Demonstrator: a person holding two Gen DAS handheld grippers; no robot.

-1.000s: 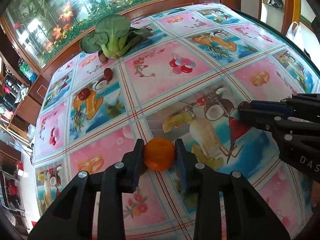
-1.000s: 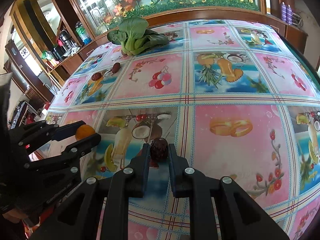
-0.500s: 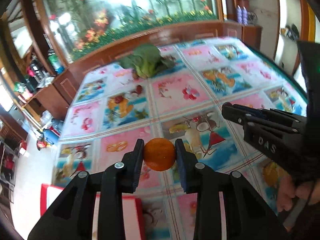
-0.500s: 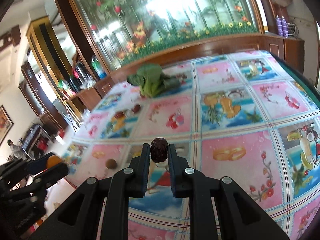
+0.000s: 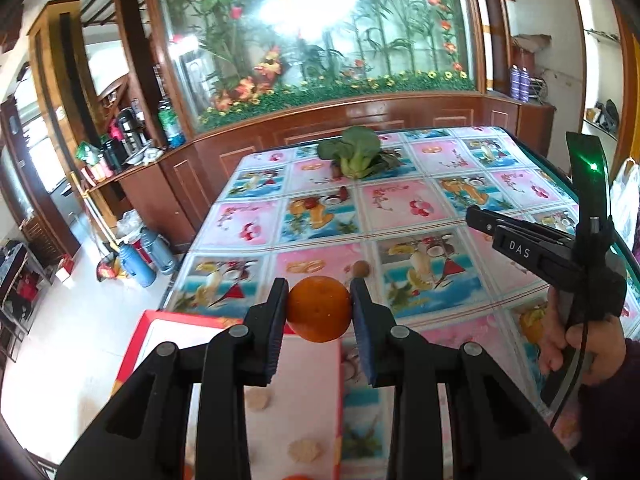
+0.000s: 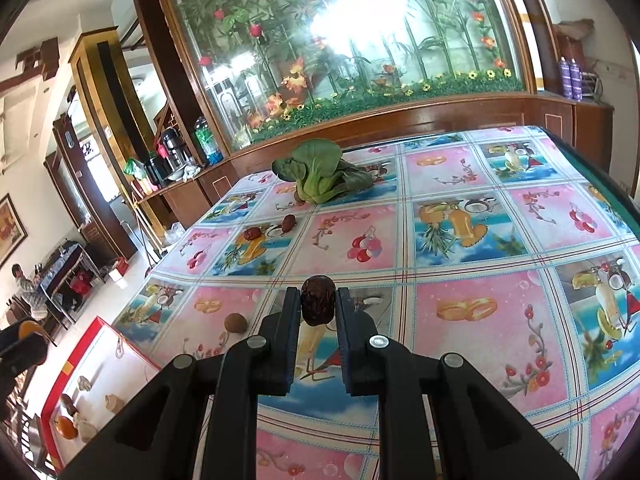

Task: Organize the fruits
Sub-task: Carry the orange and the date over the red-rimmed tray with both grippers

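Observation:
An orange is clamped between the pads of my left gripper; it hangs above the far rim of a red-edged white box. My right gripper is shut on a dark red date, held above the fruit-print tablecloth. In the left wrist view the right gripper reaches in from the right, with a hand on its grip. The box holds another orange and some pale pieces. A brown round fruit and two red dates lie on the cloth.
A bok choy lies at the table's far side before a wooden cabinet with a flower-painted glass panel. The table's left edge drops to a tiled floor with thermos flasks. A person sits far off at the left.
My left gripper has lifted the orange off the table and carried it back to the box at the near left. The right gripper has risen a little and tilted up, still gripping the date.

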